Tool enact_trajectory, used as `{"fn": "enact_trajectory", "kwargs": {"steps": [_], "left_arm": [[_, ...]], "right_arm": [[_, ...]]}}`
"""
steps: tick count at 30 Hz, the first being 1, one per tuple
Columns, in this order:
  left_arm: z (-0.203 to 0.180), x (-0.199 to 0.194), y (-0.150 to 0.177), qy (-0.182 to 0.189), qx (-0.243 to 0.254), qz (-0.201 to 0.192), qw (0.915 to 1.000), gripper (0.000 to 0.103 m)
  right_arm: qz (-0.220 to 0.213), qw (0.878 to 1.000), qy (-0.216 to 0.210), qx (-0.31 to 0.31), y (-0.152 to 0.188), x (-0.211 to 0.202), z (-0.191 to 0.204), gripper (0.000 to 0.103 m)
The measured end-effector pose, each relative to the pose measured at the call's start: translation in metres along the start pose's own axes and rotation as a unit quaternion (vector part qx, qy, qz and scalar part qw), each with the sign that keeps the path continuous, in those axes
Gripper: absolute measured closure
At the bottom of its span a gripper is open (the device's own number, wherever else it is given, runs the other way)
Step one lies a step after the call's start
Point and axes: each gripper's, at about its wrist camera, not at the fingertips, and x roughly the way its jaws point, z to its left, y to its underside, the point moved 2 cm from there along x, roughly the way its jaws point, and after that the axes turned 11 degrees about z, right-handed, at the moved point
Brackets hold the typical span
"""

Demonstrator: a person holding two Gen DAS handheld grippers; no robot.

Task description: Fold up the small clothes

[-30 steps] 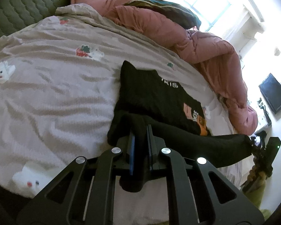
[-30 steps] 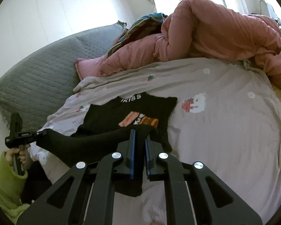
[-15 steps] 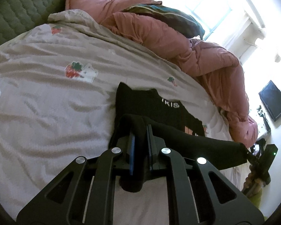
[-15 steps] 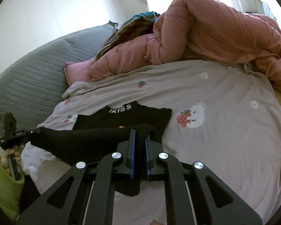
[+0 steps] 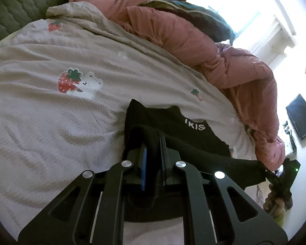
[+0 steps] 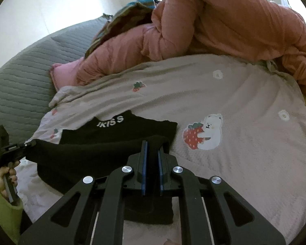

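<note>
We pinch both bottom corners of the small black cotton top [image 6: 120,130] in the clamped jaws of our left gripper [image 5: 153,143] and right gripper [image 6: 152,147], folding its hem toward the lettered neckline at mid-frame on the strawberry-print bed sheet [image 6: 234,94], next lowering and releasing evenly.

shirt [image 5: 193,147]: matt black knit | bedsheet [image 5: 51,122]: textured cloth

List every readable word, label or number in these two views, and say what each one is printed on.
"IKISS": white letters near the neckline of the black shirt, clearest in the right wrist view.
"IKIS": the same print on that shirt in the left wrist view, its end cut off at the fabric's edge.
The bedsheet carries only strawberry and bear pictures, no words.
Nothing else is readable.
</note>
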Motion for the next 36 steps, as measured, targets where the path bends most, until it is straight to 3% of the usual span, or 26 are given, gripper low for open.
{"fn": "enact_trajectory", "kwargs": {"steps": [10, 12, 14, 19, 27, 32, 36], "left_arm": [[0.014, 0.031, -0.009, -0.017, -0.006, 0.016, 0.9997, 0.097], [0.02, 0.034, -0.009, -0.015, -0.016, 0.016, 0.9996, 0.093], [0.022, 0.032, -0.009, -0.02, -0.019, 0.009, 0.9996, 0.08], [0.026, 0.018, -0.007, -0.024, -0.012, -0.011, 0.9996, 0.072], [0.005, -0.009, 0.008, -0.059, 0.05, -0.054, 0.9955, 0.06], [-0.018, -0.012, 0.025, -0.084, 0.107, -0.057, 0.9891, 0.058], [-0.033, -0.004, 0.042, -0.078, 0.134, -0.041, 0.9871, 0.052]], "right_arm": [[0.03, 0.999, 0.023, 0.009, -0.001, 0.032, -0.008, 0.092], [0.033, 0.999, 0.032, 0.01, -0.001, 0.034, -0.011, 0.073], [0.026, 0.999, 0.042, 0.018, -0.002, 0.033, -0.014, 0.059], [0.009, 0.998, 0.061, 0.019, -0.002, 0.023, -0.016, 0.059], [-0.02, 0.997, 0.07, -0.029, 0.011, 0.003, 0.017, 0.054], [-0.014, 0.995, 0.066, -0.071, 0.029, 0.003, 0.045, 0.054], [-0.006, 0.993, 0.067, -0.097, 0.042, 0.005, 0.062, 0.054]]}}
